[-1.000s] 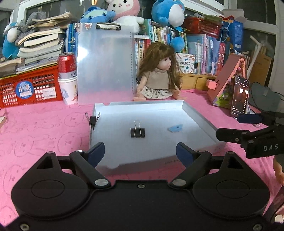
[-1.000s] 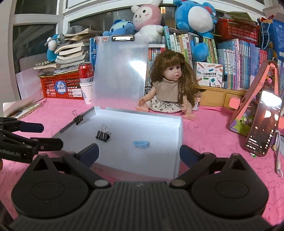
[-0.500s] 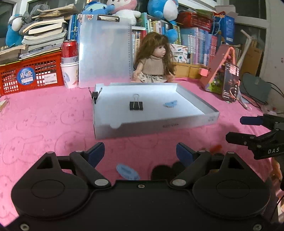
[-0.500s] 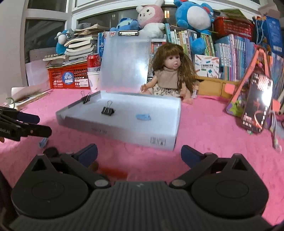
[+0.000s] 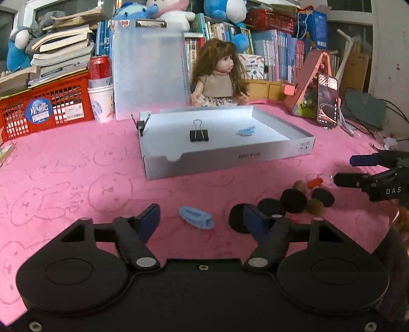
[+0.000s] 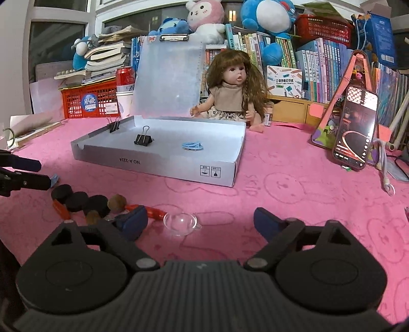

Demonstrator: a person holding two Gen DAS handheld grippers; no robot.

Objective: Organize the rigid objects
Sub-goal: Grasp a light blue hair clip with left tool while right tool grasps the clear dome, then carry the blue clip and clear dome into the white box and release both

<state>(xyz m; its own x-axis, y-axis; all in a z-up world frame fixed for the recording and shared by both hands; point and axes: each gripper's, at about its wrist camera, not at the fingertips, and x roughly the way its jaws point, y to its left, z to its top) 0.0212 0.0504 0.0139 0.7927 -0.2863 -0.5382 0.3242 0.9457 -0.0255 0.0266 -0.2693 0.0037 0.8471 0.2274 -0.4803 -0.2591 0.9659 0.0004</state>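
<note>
A home study corner — plush toys (image 6: 265,20) at twelve o'clock top crammed book rows (image 6: 322,69), a doll (image 6: 234,94) sits on the pink bunny-print cloth (image 6: 294,194), book-stacked red crate (image 6: 89,102) at ten o'clock.

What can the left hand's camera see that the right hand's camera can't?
Only the left wrist view shows the whole blue clip lying on the pink cloth between the left gripper jaws, which have just been closing but do not touch it.

Only the right wrist view shows the clear little dish in front of the right gripper, whose wide jaws have also been closing a little.

Both show the grey box with a black binder clip inside, the doll and the dark round discs.
</note>
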